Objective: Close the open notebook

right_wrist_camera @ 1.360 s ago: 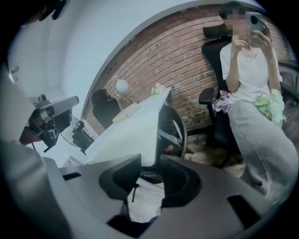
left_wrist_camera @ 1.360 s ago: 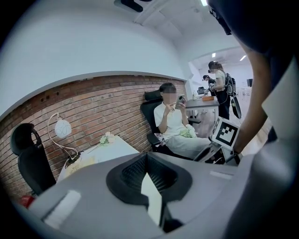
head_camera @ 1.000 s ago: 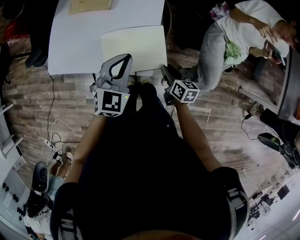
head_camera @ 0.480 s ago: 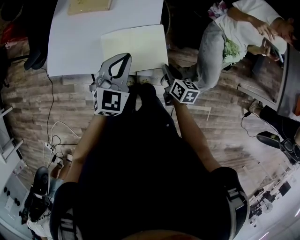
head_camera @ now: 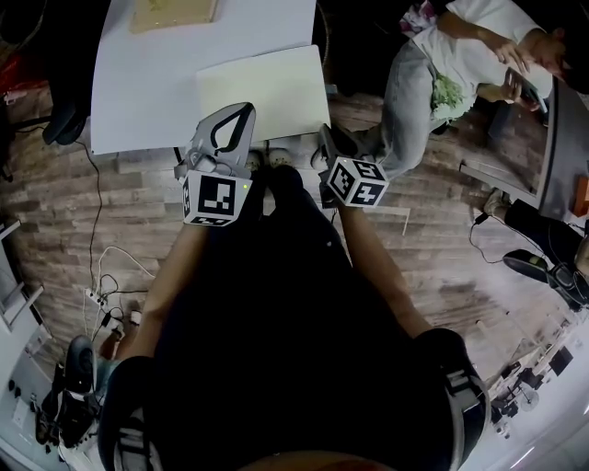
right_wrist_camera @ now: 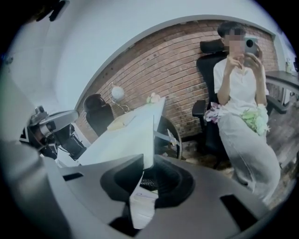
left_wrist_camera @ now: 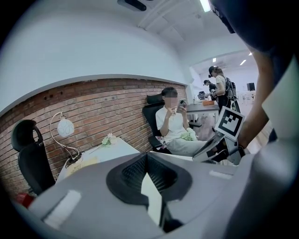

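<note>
A pale cream notebook [head_camera: 267, 87] lies flat on the white table [head_camera: 147, 83], near its front right corner, showing one plain face. My left gripper [head_camera: 245, 110] hangs over the notebook's near edge with its fingertips together and nothing in them. My right gripper [head_camera: 324, 138] sits by the notebook's near right corner, with its jaws together too. In the left gripper view the left gripper [left_wrist_camera: 148, 161] shows only a thin pale sliver between its pads. In the right gripper view the right gripper [right_wrist_camera: 142, 170] points along the table [right_wrist_camera: 126, 135].
A tan board [head_camera: 175, 13] lies at the table's far side. A seated person [head_camera: 442, 83] in an office chair is close on the right. A dark chair [head_camera: 64, 120] stands left of the table, with cables [head_camera: 110, 276] on the wooden floor. A round lamp [left_wrist_camera: 65, 127] is by the brick wall.
Both grippers have stayed almost where they were. The view has drifted slightly, and the seated person has shifted a little.
</note>
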### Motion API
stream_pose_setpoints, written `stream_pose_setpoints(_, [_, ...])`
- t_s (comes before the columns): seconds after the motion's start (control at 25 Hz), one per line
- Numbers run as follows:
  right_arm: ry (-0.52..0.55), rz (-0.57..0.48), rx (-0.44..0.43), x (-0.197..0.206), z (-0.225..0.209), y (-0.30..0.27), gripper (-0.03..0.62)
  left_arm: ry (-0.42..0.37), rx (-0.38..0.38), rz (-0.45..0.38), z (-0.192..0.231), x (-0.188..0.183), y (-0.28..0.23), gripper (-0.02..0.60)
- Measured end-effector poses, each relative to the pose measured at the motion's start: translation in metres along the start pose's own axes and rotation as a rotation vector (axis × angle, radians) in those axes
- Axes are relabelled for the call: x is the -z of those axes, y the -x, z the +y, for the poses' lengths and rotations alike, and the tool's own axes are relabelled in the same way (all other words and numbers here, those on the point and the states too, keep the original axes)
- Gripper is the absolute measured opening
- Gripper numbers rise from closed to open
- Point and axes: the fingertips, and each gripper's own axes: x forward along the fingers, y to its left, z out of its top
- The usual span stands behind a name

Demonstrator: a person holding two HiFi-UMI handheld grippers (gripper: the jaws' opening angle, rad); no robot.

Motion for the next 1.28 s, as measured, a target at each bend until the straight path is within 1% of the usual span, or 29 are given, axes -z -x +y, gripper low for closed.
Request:
stream_pose_setpoints(0.24, [0.053, -0.021, 0.037, -0.012, 0.008, 0.006, 0.074, 0.012, -0.017, -0.016, 0.005, 0.0, 0.007, -0.005])
stream_pose_setpoints(0.48, [0.135, -0.047, 0.069, -0.025, 0.024, 0.012, 0.066, 0.021, -0.044, -0.029, 0.012, 0.002, 0.02, -0.005])
stream_pose_setpoints(1.04, [0.23, -0.086, 0.135, -0.039, 0.048, 0.02, 0.054, 0.02, -0.082, -0.061, 0.023, 0.003, 0.048, -0.005])
stream_pose_setpoints(1.28, [0.294, -0.107, 0.154, -0.046, 0.064, 0.022, 0.049, 0.02, -0.093, -0.072, 0.03, 0.005, 0.058, -0.005])
